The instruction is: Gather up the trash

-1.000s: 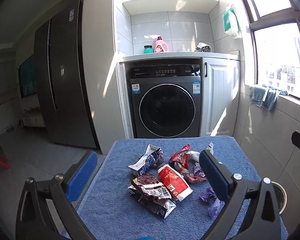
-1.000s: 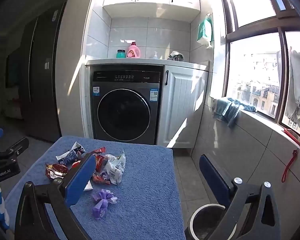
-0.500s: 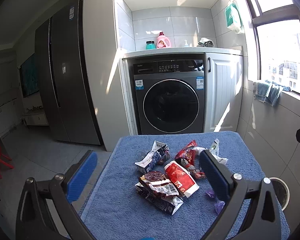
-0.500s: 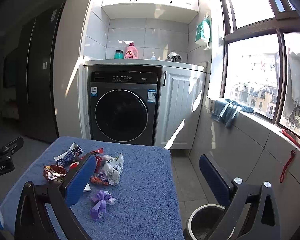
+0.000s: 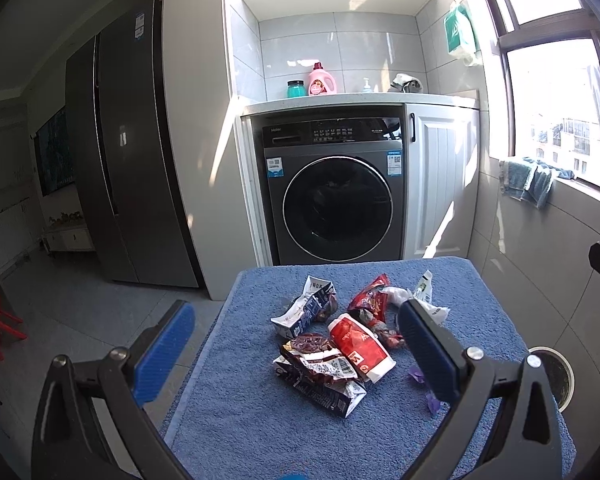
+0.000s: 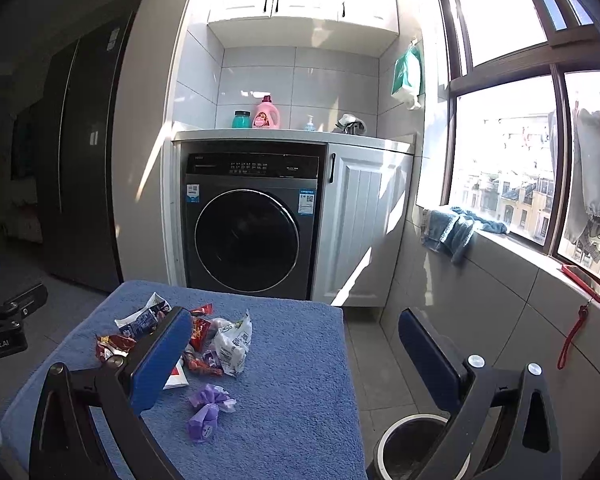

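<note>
While both tools hang above the near edge of the blue-towelled tabletop (image 5: pixel 380 432), each stands released with its blue pads spread wide and nothing between them: the left tool (image 5: pixel 296 344) looks straight over the litter, and the right tool (image 6: pixel 296 344) sits further to the right, over the tabletop's right edge. The trash lies in a loose heap near the middle of the tabletop: a red-and-white packet (image 5: pixel 360 350) resting against a dark crumpled wrapper (image 5: pixel 320 364), a torn blue-and-white carton (image 5: pixel 306 308) just behind them, a red wrapper (image 5: pixel 370 300) beside it, and a white plastic wrapper (image 6: pixel 232 340) at the heap's right side. A purple wrapper (image 6: pixel 208 412) lies a little apart, nearer the tools. On the floor just right of the tabletop stands a round bin (image 6: pixel 404 448), its mouth open upward. Beyond the tabletop is a washing machine (image 5: pixel 332 196).
</note>
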The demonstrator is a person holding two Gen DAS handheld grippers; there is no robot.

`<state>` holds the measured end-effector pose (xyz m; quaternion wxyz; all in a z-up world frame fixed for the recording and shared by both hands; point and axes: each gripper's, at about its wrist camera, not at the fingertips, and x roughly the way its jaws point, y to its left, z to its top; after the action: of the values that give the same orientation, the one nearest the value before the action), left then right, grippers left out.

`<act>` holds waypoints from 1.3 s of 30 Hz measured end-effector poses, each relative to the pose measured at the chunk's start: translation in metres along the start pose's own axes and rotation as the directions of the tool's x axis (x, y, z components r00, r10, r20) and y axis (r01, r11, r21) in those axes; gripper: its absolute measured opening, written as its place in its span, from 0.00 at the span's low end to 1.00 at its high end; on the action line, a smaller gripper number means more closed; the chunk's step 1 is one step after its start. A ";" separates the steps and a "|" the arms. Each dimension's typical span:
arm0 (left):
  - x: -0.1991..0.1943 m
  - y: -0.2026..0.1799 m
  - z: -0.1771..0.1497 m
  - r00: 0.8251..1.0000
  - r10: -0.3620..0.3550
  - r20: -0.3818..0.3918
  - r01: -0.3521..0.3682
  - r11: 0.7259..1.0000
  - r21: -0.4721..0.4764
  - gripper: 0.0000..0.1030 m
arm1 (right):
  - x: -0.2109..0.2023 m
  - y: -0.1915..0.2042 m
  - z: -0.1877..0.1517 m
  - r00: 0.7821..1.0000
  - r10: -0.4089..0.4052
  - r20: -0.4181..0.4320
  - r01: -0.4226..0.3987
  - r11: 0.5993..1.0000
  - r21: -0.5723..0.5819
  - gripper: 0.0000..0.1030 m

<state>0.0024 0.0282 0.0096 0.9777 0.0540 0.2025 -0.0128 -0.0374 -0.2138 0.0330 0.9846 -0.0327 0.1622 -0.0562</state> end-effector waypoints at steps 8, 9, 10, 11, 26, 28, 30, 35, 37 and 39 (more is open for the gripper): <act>-0.008 0.008 -0.007 1.000 -0.018 -0.021 0.018 1.000 0.001 0.99 | -0.007 0.002 -0.002 1.000 0.013 0.007 -0.013 1.000 0.001 1.00; -0.007 0.009 -0.007 1.000 -0.018 -0.025 0.018 1.000 -0.001 0.99 | -0.008 0.002 -0.002 1.000 0.016 0.008 -0.016 1.000 0.000 1.00; -0.006 0.010 -0.007 0.999 -0.017 -0.029 0.017 1.000 -0.003 0.99 | -0.008 0.002 -0.002 1.000 0.018 0.010 -0.018 1.000 -0.001 1.00; -0.005 0.011 -0.007 0.999 -0.019 -0.036 0.019 1.000 -0.008 0.99 | -0.009 0.002 -0.002 1.000 0.017 0.012 -0.017 1.000 -0.003 1.00; -0.024 0.017 -0.014 0.998 -0.051 -0.040 0.050 0.998 -0.025 0.99 | -0.033 -0.005 -0.007 1.000 0.002 0.030 -0.002 1.000 0.007 1.00; -0.026 0.018 -0.014 0.998 -0.054 -0.036 0.053 0.998 -0.032 0.99 | -0.035 -0.006 -0.006 0.999 0.001 0.034 -0.001 1.000 0.008 1.00; -0.027 0.019 -0.013 0.998 -0.058 -0.036 0.056 0.998 -0.037 0.99 | -0.036 -0.006 -0.005 0.999 0.004 0.039 -0.004 1.000 0.006 1.00; -0.036 0.022 -0.012 0.999 -0.050 -0.019 0.050 0.998 -0.030 0.99 | -0.041 -0.009 -0.006 0.998 0.007 0.056 -0.008 1.000 0.021 1.00; -0.039 0.023 -0.011 0.999 -0.047 -0.015 0.047 0.998 -0.031 0.99 | -0.044 -0.009 -0.009 0.998 0.004 0.057 -0.005 1.000 0.017 1.00; -0.040 0.025 -0.011 0.999 -0.047 -0.017 0.046 0.998 -0.035 0.99 | -0.046 -0.010 -0.011 0.998 0.008 0.056 -0.009 1.000 0.014 1.00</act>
<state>-0.0379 0.0540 0.0177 0.9760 0.0327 0.2128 -0.0314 -0.0847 -0.2186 0.0382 0.9892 -0.0265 0.1345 -0.0524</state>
